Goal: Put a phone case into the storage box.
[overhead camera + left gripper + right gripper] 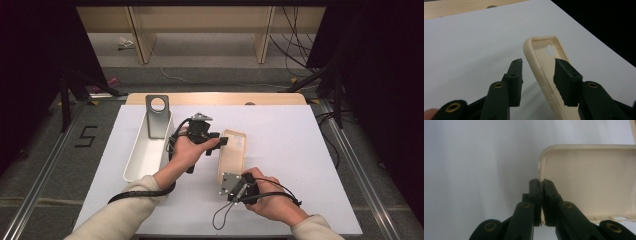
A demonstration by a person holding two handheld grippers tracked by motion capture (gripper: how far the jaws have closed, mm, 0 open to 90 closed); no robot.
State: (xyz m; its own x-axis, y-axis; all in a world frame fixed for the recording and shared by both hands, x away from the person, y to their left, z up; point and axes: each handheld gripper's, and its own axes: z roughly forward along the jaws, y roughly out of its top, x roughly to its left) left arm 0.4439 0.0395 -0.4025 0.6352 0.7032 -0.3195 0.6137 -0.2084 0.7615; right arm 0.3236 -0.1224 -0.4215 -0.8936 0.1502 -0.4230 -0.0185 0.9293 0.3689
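A cream phone case (233, 152) lies at the middle of the white table (290, 160), inner side up, camera cut-out at its far end. My right gripper (226, 180) is shut on the case's side wall near its near corner; the right gripper view shows the right gripper (540, 181) pinching that thin rim of the phone case (589, 180). My left gripper (219, 144) is open at the far end. In the left gripper view the left gripper (538, 62) straddles the side wall of the phone case (534, 53), one jaw outside and one inside, without clamping it.
A long white tray (142, 157) sits left of the left hand, with a grey metal bracket (158, 117) with a round hole standing at its far end. A wooden board (215, 98) edges the table's back. Cables trail from both grippers.
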